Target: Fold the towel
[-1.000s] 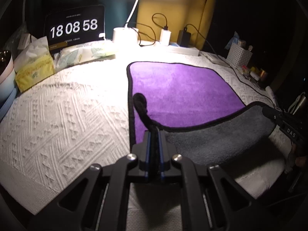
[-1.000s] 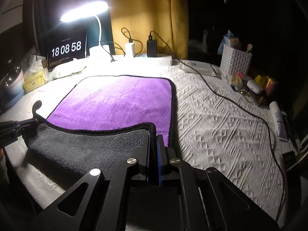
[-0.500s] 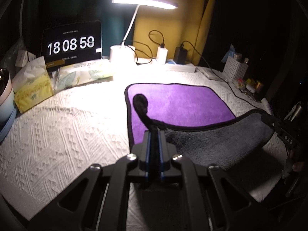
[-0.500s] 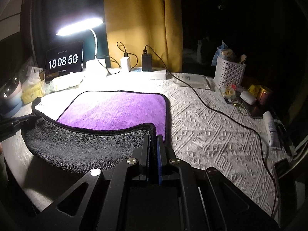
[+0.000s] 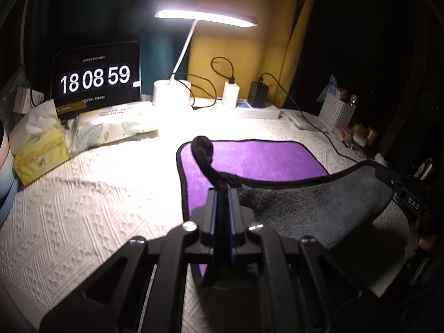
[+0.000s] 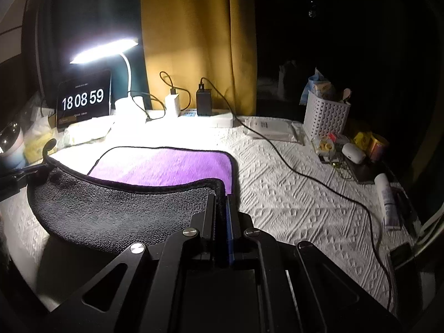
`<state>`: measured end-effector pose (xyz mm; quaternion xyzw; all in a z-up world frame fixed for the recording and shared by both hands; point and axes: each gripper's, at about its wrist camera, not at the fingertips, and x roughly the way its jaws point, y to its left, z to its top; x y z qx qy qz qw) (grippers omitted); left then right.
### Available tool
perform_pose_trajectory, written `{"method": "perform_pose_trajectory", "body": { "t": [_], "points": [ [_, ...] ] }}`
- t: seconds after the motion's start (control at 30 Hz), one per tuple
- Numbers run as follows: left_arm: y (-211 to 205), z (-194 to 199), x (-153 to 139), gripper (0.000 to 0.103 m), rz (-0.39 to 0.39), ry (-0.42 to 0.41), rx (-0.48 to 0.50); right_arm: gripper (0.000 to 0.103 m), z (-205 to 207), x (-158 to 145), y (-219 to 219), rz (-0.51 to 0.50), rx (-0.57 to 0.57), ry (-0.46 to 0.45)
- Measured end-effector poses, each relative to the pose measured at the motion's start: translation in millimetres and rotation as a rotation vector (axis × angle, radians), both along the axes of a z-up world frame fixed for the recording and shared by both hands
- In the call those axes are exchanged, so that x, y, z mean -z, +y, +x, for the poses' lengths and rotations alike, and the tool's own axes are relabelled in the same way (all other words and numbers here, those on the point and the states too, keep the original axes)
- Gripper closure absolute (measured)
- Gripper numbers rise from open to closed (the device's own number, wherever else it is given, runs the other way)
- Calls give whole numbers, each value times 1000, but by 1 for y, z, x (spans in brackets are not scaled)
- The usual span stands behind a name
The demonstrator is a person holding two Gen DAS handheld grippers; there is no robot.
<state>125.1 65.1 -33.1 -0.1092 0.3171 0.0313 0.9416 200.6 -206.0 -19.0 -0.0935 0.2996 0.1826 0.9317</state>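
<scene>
The towel [image 5: 255,161] is lying purple side up on the white-covered counter [image 5: 83,208], its near edge lifted so the grey underside [image 6: 111,211] is sagging between the two grips. The left tongs [image 5: 222,194] are pinching one near corner, its black loop sticking up; the right tongs [image 6: 221,197] are clamping the other. Behind, a lamp [image 5: 205,18] is shining beside a clock [image 5: 95,79] reading 18 08 59.

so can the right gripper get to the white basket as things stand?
Probably not yet: the right gripper is shut on the towel. The path across the bedspread to the white basket looks free.
</scene>
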Motion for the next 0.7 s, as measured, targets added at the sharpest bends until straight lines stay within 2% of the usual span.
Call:
{"method": "perform_pose_trajectory", "body": {
  "t": [0.7],
  "points": [
    [23,43,-14,96,7,-45,-20,96,44,-15,21,-4,-10,-46]
  ]
}}
